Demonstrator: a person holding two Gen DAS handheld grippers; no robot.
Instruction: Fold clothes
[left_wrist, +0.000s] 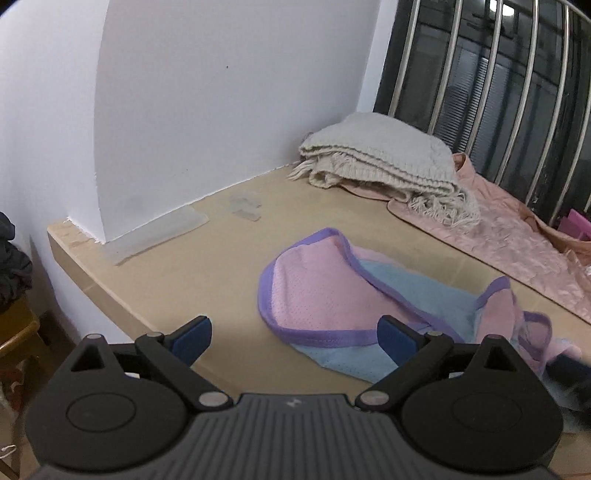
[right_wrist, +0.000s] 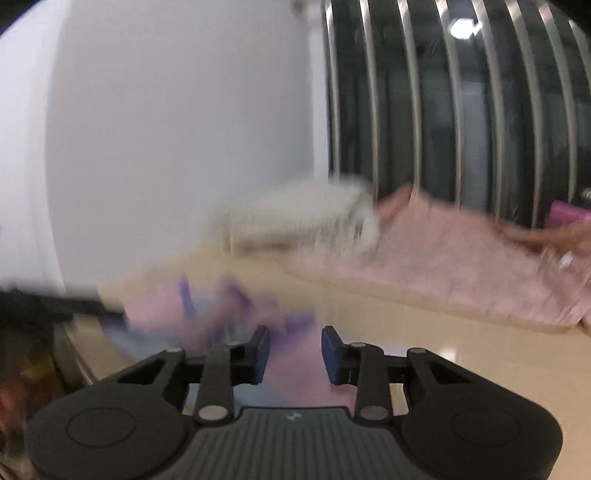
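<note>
Beside the folded grey knit blanket, a pink-and-blue mesh garment with purple trim lies rumpled on the counter; left gripper fingers wide apart, right gripper fingers part-open over it. Gripping an edge looks next.

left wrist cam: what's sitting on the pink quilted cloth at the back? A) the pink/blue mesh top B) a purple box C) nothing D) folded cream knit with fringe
D: the folded cream knit lies on the pink quilted cloth, fringe hanging over its edge; the mesh top lies apart, nearer the left gripper.
</note>
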